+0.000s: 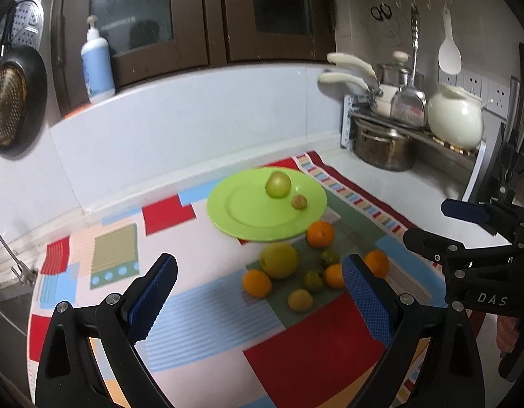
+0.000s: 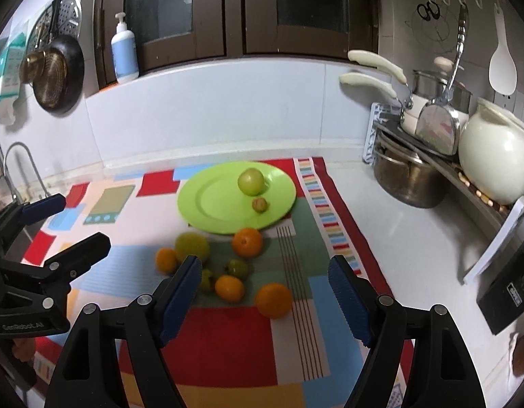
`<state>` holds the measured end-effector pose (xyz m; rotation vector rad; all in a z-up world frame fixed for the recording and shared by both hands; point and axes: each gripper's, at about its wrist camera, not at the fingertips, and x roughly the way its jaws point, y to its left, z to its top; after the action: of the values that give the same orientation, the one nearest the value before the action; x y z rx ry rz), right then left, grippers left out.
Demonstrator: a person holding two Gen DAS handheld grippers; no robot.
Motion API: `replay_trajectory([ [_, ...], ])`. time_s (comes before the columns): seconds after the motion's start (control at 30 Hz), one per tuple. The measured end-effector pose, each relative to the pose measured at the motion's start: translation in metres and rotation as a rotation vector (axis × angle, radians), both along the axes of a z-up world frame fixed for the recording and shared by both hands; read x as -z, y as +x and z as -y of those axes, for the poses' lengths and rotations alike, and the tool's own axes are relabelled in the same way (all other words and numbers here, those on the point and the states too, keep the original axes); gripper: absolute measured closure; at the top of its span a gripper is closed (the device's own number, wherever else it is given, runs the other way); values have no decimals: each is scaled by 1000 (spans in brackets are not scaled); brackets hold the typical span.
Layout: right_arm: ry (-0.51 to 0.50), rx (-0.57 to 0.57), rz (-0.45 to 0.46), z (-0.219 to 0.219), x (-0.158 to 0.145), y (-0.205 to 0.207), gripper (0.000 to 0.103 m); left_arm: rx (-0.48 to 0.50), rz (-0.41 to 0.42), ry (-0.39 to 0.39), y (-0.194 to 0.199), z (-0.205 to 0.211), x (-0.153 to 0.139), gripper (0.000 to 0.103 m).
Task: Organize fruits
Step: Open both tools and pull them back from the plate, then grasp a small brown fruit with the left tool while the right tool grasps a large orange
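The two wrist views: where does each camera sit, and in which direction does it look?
Left wrist: on the left tongs, open, looking forward over the fruit toward the green plate; the right tongs show at the right edge.
Right wrist: on the right tongs, open, facing the same plate; the left tongs show at the left edge.
Shared: plate, patterned cloth, loose fruit, pots at the right.

A patchwork cloth (image 2: 224, 336) covers the desk (image 2: 404, 234) at lower centre. At right, a white jar (image 2: 496, 159) sits beside a steel pot (image 2: 408, 180). A pump bottle (image 2: 125, 51) stands upper left, near a hanging dark pan (image 2: 59, 74).
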<state>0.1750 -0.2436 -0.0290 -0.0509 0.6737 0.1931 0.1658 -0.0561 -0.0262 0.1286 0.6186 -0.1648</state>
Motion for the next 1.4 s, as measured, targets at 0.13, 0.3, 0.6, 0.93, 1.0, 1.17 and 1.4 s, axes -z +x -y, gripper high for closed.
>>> replay_trajectory([
  [0.13,-14,-2,-28,4,13,-1,26,8,-40,-2,2,4,18,4],
  [0.3,-21,-8,-76,10,34,4,26,11,-106,-1,10,10,43,5],
  [0.6,-17,-13,-161,14,71,23,26,40,-241,-40,36,15,83,21],
  [0.93,36,-15,-226,13,95,45,34,66,-310,-38,61,24,108,44],
  [1.0,47,-12,-237,13,97,49,39,71,-323,-37,64,25,112,48],
  [1.17,61,-18,-258,12,103,56,49,74,-334,-46,68,26,114,64],
  [1.4,71,-20,-269,10,107,58,60,93,-333,-35,67,28,113,73],
])
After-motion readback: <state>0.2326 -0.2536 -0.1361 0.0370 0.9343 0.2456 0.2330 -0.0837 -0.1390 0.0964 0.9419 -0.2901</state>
